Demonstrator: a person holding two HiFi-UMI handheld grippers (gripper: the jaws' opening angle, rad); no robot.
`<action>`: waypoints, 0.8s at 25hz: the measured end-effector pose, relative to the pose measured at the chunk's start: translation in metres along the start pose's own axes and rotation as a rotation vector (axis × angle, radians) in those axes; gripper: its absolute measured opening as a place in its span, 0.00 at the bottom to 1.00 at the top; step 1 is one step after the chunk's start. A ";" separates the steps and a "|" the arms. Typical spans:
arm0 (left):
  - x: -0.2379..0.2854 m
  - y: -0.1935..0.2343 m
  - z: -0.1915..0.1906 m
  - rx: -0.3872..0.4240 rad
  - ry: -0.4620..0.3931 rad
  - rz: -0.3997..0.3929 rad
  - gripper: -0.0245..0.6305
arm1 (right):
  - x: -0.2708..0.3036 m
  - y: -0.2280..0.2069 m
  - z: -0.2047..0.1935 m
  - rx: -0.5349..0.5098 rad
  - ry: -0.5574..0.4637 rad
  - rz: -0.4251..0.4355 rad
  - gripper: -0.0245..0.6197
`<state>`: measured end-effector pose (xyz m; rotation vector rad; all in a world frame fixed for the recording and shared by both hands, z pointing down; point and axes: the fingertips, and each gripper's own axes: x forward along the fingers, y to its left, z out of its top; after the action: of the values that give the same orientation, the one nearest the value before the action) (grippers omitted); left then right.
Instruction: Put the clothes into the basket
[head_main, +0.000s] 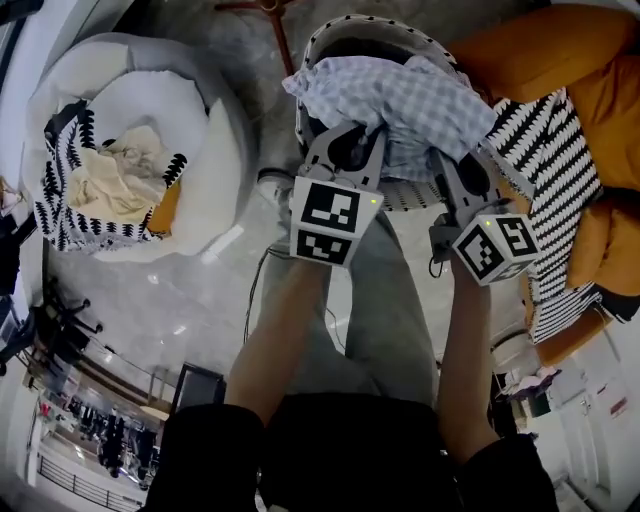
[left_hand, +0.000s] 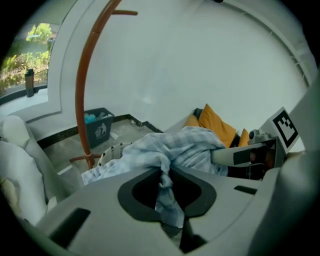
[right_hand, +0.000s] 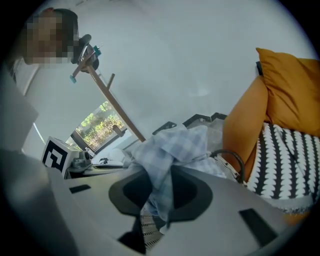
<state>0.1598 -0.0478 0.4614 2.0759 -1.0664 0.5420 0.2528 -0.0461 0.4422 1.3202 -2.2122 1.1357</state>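
**A:** Start close in. What are the grippers doing?

**B:** The left gripper (left_hand: 167, 182) is clenched on a pinch of the blue-checked cloth (head_main: 400, 95). The right gripper (right_hand: 160, 190) is clamped on another fold of it. They sit side by side, with the cloth bunched just ahead of them.

**A:** And where is the cloth relative to the target?

**B:** It's over the mouth of the basket (head_main: 330, 30) at twelve o'clock and covers most of the opening. I can't tell whether it already rests on the rim.

**A:** So how should the drop go?

**B:** I'd keep both grippers level with each other and bring them down together, so the bundle sinks inside the rim. Then both should let go at once. If only one lets go, I think the cloth would swing. One corner also hangs toward ten o'clock, past the rim, and it probably needs nudging inward or it may drape outside.

**A:** What's the count?

**B:** There are two grippers and one cloth in hand, with one basket under it. A second basket (head_main: 60, 180) sits at nine o'clock on a white pouf (head_main: 200, 120). It holds cream clothes (head_main: 115, 175), but they're too crumpled for me to count. At two o'clock there's one zigzag throw (head_main: 545, 150), and beyond it at least two orange cushions (head_main: 560, 50).
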 end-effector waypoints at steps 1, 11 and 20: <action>0.008 -0.001 -0.009 0.005 0.030 -0.005 0.11 | 0.002 -0.008 -0.010 0.020 0.015 -0.017 0.17; 0.046 0.013 -0.069 -0.047 0.215 0.039 0.12 | 0.019 -0.061 -0.084 0.108 0.165 -0.170 0.19; 0.003 0.073 -0.062 -0.141 0.149 0.164 0.22 | 0.032 -0.048 -0.103 -0.003 0.328 -0.282 0.38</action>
<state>0.0994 -0.0309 0.5334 1.8071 -1.1588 0.6714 0.2646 0.0013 0.5493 1.2885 -1.7343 1.1458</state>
